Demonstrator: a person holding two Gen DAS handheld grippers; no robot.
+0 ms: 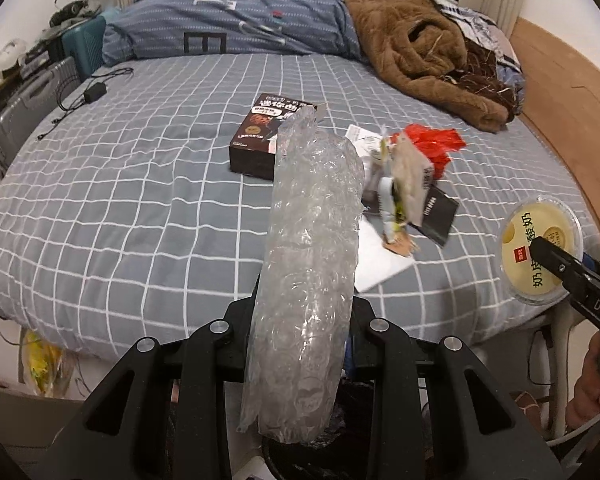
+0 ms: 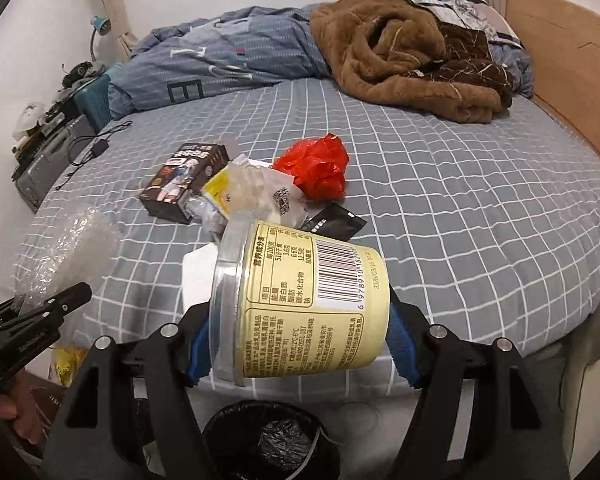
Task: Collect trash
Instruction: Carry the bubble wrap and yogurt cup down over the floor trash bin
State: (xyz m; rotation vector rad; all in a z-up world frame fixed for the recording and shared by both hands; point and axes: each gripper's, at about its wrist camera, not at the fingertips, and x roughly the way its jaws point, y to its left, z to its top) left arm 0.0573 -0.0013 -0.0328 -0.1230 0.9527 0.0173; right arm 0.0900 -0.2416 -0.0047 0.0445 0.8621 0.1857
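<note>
My left gripper (image 1: 300, 344) is shut on a clear bubble-wrap roll (image 1: 312, 264) and holds it above a black-lined bin (image 1: 300, 452). My right gripper (image 2: 300, 344) is shut on a yellow yogurt tub (image 2: 300, 300), lying on its side above the same bin (image 2: 268, 440). The tub also shows at the right of the left wrist view (image 1: 540, 248). On the bed lie a dark chocolate box (image 2: 184, 180), a red plastic bag (image 2: 316, 168), clear and yellow wrappers (image 2: 248, 192), a black sachet (image 2: 332, 222) and white paper (image 2: 198, 276).
The grey checked bed (image 2: 460, 220) carries a brown blanket (image 2: 400, 48) and a blue duvet (image 2: 220, 60) at the back. A charger cable (image 2: 96, 148) lies near the left edge. Suitcases (image 2: 52, 160) stand at the left. A wooden headboard (image 2: 572, 60) is at the right.
</note>
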